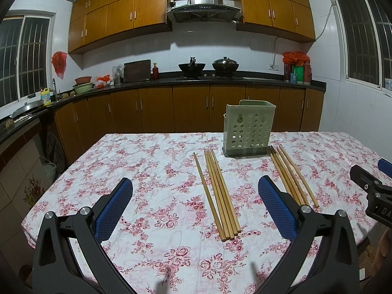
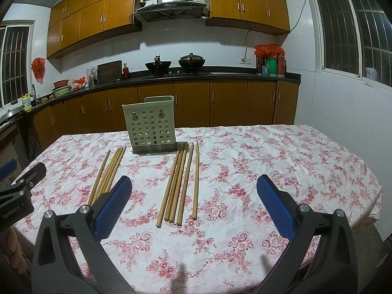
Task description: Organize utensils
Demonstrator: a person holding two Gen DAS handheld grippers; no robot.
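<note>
Kitchen worktop under floral cloth (image 1: 152, 161): two chopstick bundles (image 1: 220, 196) (image 2: 180, 183) flank our green holder (image 2: 150, 125), likely awaiting loading. Our left gripper (image 1: 196, 205) and right gripper (image 2: 193, 205) hover, jaws spread, empty.

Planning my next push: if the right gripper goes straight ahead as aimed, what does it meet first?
Likely the right-hand bundle of chopsticks on the tablecloth, left of centre between the right gripper's open jaws; depth is unclear.
</note>
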